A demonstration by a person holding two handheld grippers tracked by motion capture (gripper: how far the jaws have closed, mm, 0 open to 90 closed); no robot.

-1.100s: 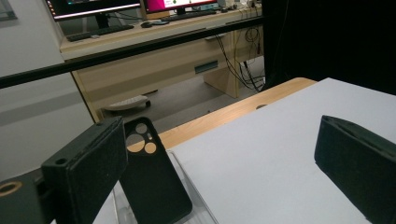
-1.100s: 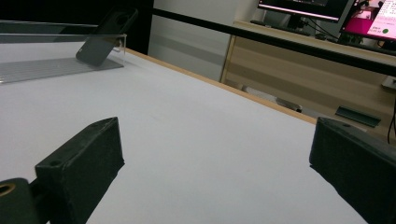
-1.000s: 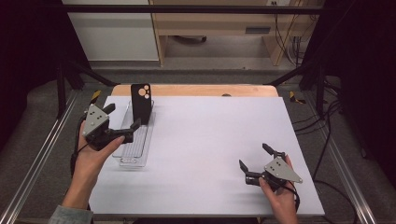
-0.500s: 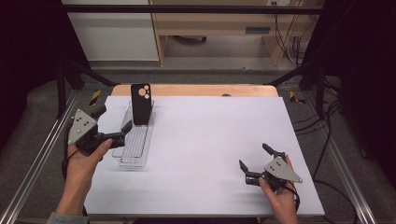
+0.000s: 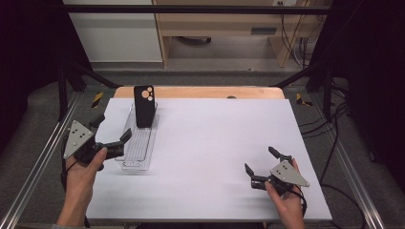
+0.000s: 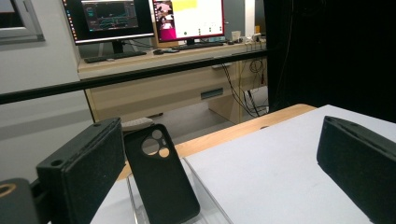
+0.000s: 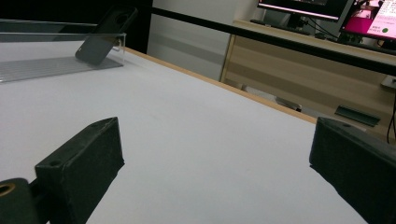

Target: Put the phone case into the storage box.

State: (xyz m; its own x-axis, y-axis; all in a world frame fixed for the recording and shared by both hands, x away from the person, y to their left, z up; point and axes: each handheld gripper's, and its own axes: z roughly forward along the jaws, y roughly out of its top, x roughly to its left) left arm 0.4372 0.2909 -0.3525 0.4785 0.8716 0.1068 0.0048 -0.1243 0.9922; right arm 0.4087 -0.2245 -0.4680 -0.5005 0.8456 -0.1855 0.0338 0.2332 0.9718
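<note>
1. The table [image 5: 200, 157], covered in a white sheet, lies under both grippers; a strip of its wooden edge shows along the far side, beyond both sets of jaws.
2. The clear tray [image 5: 138, 143] lies just ahead of the left gripper and a little to its right, with its long side running away from the person. In the left gripper view it [image 6: 205, 196] sits low between the jaws. From the right gripper it is well apart, far off to the left; in the right gripper view it [image 7: 56, 65] shows at the upper left.
3. The left gripper [image 5: 111, 135] is held at the table's left edge, just beside the tray's near end. Its jaws stand wide apart and grip nothing. The nearer one reaches over the tray's left rim; whether it touches, I cannot tell.
4. The right gripper [image 5: 261, 160] is held low over the near right part of the table, jaws pointing away from the person. They also stand wide apart, with bare sheet between them.
5. The black case [image 5: 144, 106] stands tilted at the tray's far end, ahead of the left gripper, its camera cut-outs at the top. In the left gripper view it [image 6: 163, 182] leans just inside the left jaw, not touched.
</note>
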